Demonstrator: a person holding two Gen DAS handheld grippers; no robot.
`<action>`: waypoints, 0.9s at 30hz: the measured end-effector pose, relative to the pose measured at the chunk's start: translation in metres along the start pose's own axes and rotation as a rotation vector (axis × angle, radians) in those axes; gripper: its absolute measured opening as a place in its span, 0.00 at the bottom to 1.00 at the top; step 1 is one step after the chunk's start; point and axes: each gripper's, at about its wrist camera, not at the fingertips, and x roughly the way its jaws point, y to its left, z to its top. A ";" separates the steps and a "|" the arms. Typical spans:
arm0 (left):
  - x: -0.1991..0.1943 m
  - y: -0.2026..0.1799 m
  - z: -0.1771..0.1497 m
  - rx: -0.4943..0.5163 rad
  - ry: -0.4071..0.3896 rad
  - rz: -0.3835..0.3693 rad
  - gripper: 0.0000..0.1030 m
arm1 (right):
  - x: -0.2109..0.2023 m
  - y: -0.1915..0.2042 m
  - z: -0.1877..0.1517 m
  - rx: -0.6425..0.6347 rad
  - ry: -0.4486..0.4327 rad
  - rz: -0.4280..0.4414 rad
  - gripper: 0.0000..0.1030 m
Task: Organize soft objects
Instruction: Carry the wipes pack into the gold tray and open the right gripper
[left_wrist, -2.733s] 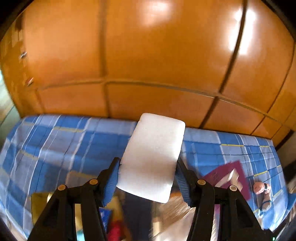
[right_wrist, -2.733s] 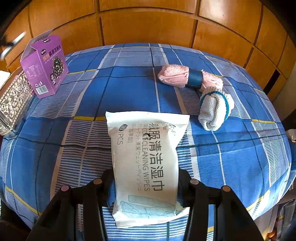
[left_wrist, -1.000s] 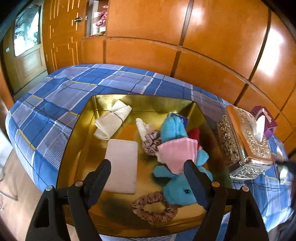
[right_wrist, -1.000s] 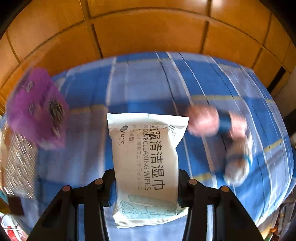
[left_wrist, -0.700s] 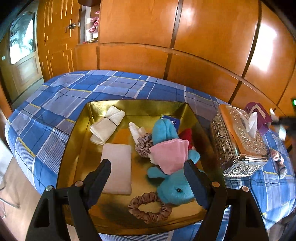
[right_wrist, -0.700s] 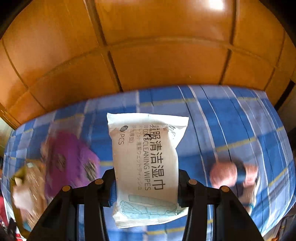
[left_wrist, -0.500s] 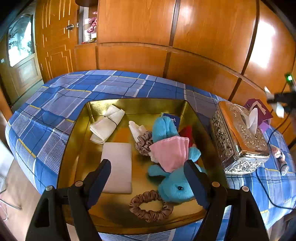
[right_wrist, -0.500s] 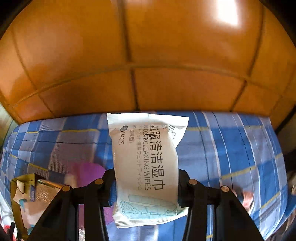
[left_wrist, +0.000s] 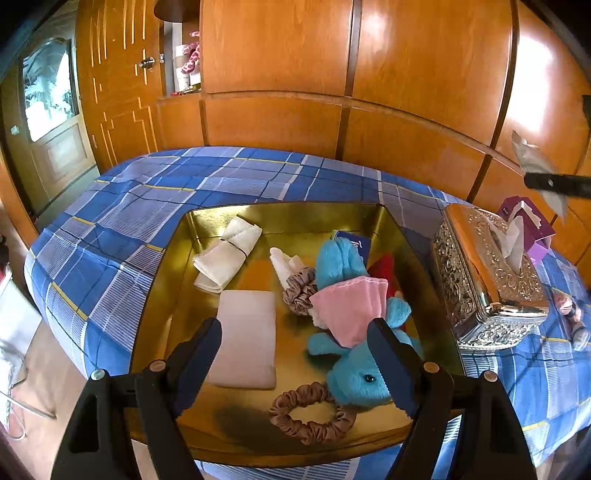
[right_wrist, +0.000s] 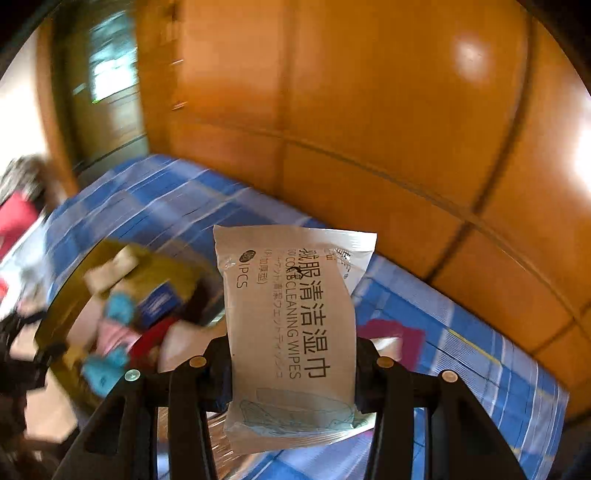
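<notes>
Left tongs (left_wrist: 293, 363): released, nothing between the blue pads, hanging over the near half of the gold tray (left_wrist: 295, 214).
Right tongs (right_wrist: 293, 363): clenched on the wipes pack (right_wrist: 291, 332), gripping its lower part from both sides; the pack stands up at 12 o'clock from the pads, print facing the camera.
Gold tray: sits on the blue checked bed cover (left_wrist: 155, 192).
Tray contents: blue plush toy (left_wrist: 354, 369) at 4 o'clock, pink cloth (left_wrist: 351, 306) lying on it, brown scrunchie (left_wrist: 310, 413) at 6 o'clock, pale flat pad (left_wrist: 245, 339) at 8 o'clock, rolled white cloth (left_wrist: 225, 256) at 10 o'clock.
Tissue box (left_wrist: 487, 288): ornate silver, just beside the tray at 3 o'clock.
Right wrist view: background smeared; tray contents show at 9 o'clock of the pack.
</notes>
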 end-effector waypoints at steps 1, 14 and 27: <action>0.000 0.000 0.000 0.000 -0.002 0.003 0.79 | -0.001 0.007 -0.003 -0.017 0.000 0.015 0.45; -0.008 0.011 0.000 -0.023 -0.029 0.065 0.79 | -0.002 0.109 -0.046 -0.134 0.062 0.172 0.45; -0.023 0.065 0.009 -0.176 -0.114 0.192 0.79 | 0.085 0.198 -0.031 -0.160 0.186 0.193 0.45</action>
